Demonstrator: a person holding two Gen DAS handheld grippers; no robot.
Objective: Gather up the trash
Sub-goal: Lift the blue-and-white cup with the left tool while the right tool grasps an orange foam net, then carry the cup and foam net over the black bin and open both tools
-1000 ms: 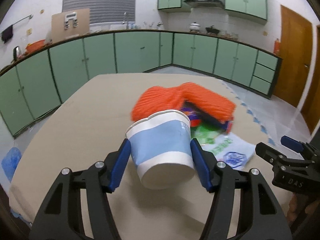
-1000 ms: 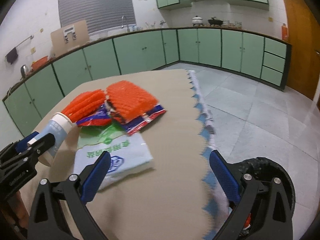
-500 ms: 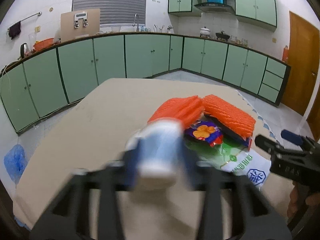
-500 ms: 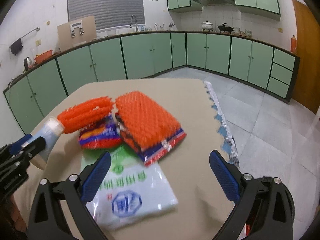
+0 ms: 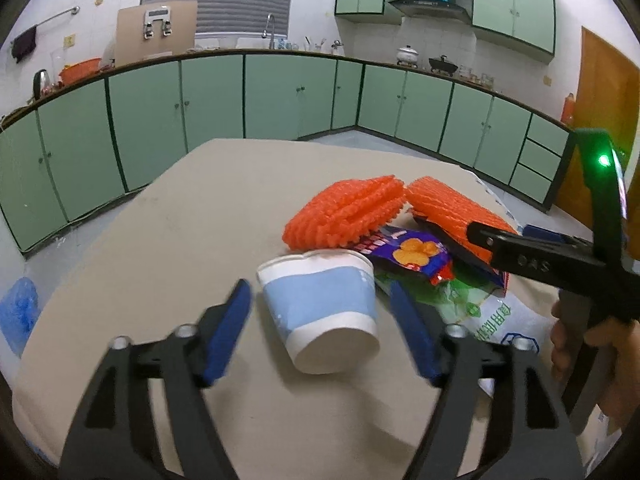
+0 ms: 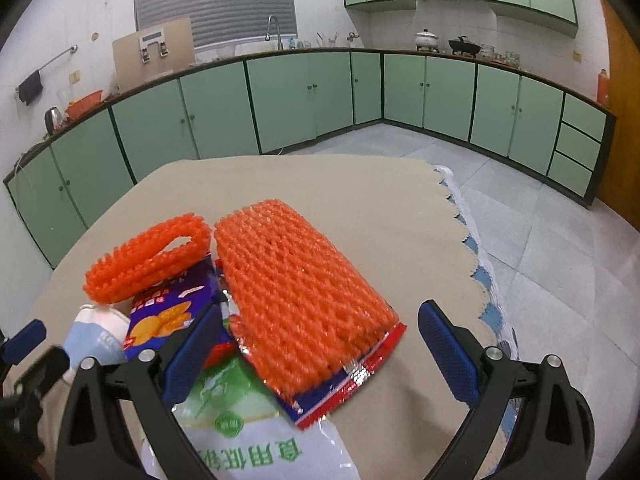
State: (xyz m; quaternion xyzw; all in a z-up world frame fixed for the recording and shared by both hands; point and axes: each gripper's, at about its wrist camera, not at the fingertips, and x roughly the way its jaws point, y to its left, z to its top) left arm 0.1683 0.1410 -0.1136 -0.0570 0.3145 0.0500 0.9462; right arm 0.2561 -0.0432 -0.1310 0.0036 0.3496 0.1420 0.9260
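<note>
A white and light-blue paper cup lies on its side on the beige table, mouth toward the trash pile. My left gripper straddles it with its jaws opening, and a gap shows on each side of the cup. Behind it lie two orange foam nets, a purple snack wrapper and a white-green plastic bag. My right gripper hangs open over the larger foam net, which rests on a red-blue foil wrapper. The cup appears at the lower left of the right wrist view.
The table's scalloped edge drops to a tiled floor on the right. Green cabinets line the walls. A blue bag lies on the floor to the left. A hand holds the right gripper's handle.
The left jaws squeezed in on the cup, then spread, and the cup now lies loose between them. The right gripper moved in over the pile, from the table's edge to above the large foam net.
</note>
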